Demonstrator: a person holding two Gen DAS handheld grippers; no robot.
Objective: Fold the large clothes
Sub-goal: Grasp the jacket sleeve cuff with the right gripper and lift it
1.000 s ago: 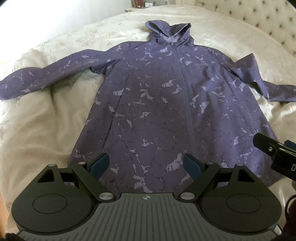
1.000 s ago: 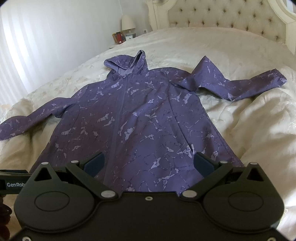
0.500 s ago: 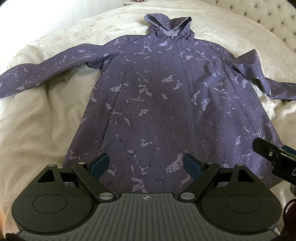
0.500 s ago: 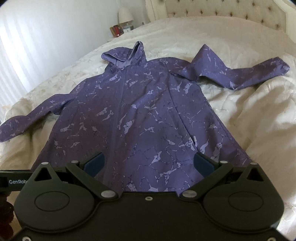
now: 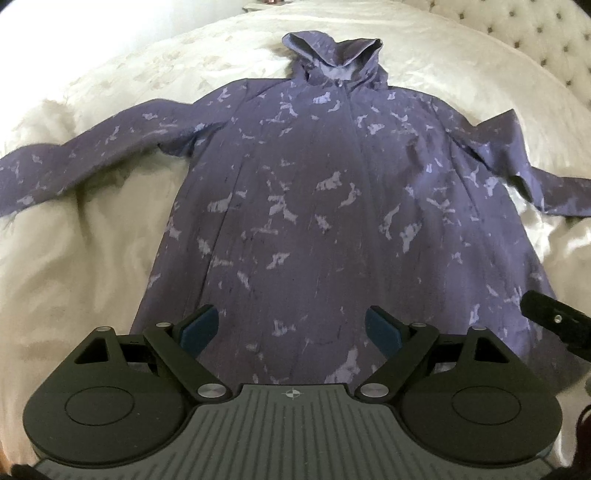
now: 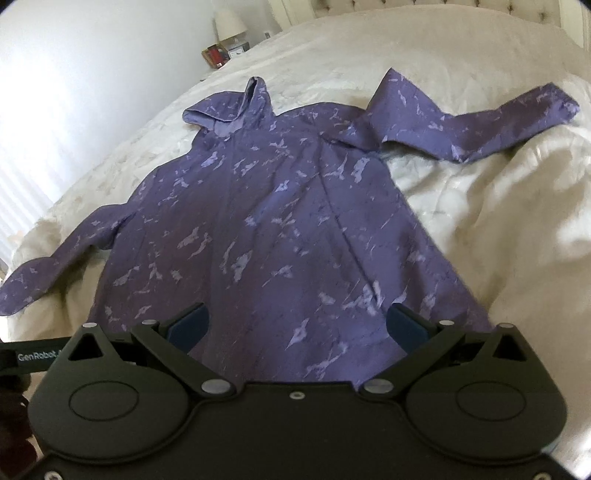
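Note:
A long purple hooded jacket with pale marbled patches lies flat and zipped on the bed, hood at the far end, both sleeves spread out sideways. It also shows in the right wrist view. My left gripper is open and empty, hovering over the jacket's near hem, left of centre. My right gripper is open and empty over the hem's right part. The right gripper's body shows at the left wrist view's right edge.
The jacket rests on a cream quilted bedspread, rumpled under both sleeves. A tufted headboard stands at the far end. A nightstand with a lamp and small items stands beyond the bed's far left corner.
Both grippers have moved forward and tilted down over the jacket, so it fills more of each view. Both stay open. The jacket has not moved.

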